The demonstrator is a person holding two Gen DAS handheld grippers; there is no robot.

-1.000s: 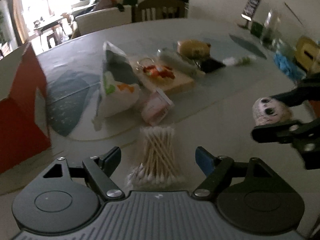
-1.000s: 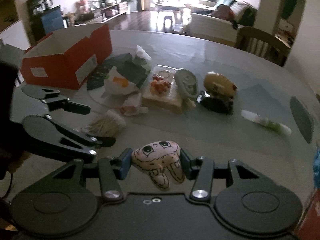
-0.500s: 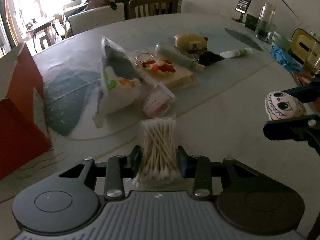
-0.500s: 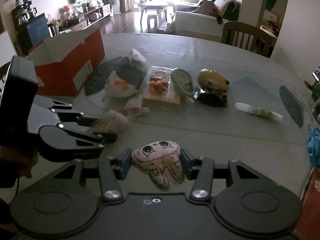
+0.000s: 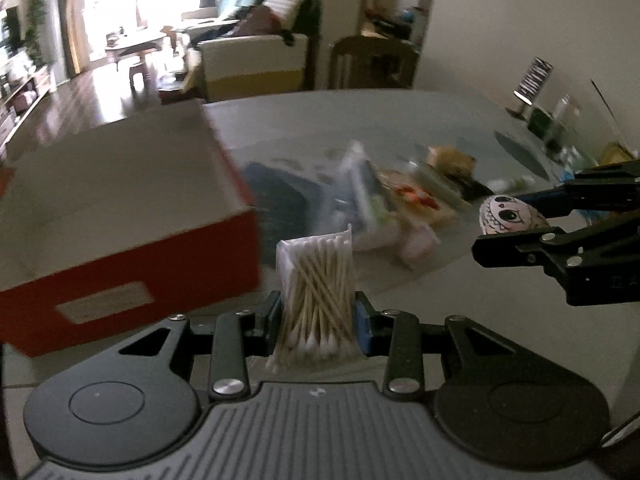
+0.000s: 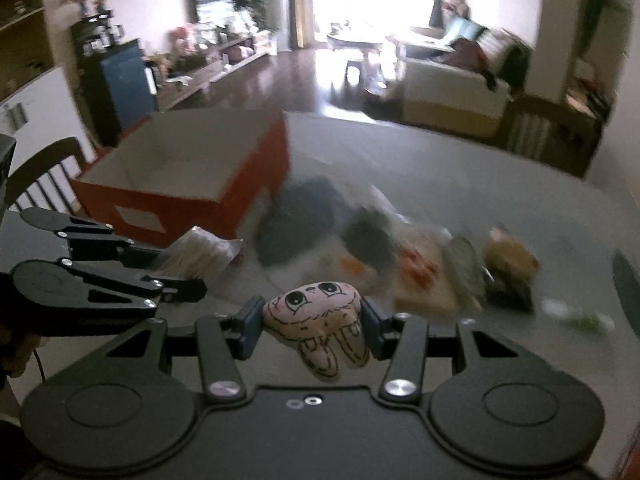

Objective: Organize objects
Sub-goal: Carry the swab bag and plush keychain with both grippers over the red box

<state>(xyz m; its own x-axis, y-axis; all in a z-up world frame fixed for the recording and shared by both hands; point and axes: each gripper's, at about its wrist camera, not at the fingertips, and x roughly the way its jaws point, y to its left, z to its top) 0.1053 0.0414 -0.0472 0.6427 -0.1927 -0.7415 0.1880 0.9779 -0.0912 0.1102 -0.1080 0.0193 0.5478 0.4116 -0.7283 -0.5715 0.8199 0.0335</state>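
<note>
Left gripper [image 5: 319, 316] is clamped on a clear bag of cotton swabs [image 5: 318, 296], standing upright between the two fingers, swab tips bunched at top and bottom, and the bag is held up off the table [image 5: 460, 280]. Over on the other side, the right gripper [image 6: 312, 326] is closed on a small pink plush toy [image 6: 320, 320], a cartoon face with big eyes, its two floppy ends dangling below the fingers. From the left wrist camera that same toy [image 5: 508, 216] shows at the right edge, pinched between the black fingers of the right tool. From the right wrist camera the left tool sits low on the left with the swab bag [image 6: 200, 254] poking out of its tip.

Beyond both tools, the red cardboard box [image 5: 120, 216] stands open on the table, pale inside, a white label on its near side; the right camera shows it [image 6: 192, 184] ahead and to the left, nothing visible inside from here.

To the right of the box lies a blurred heap: a dark blue-grey patch [image 6: 296, 220], a crumpled white bag [image 5: 360, 192], a flat tan piece with red bits on it [image 5: 420, 200], a yellowish lump [image 6: 510, 258]. Too smeared to say more.

Farther still, a wooden chair [image 5: 372, 62] at the table's far edge, then a pale sofa [image 5: 256, 62] and bright window light behind.
</note>
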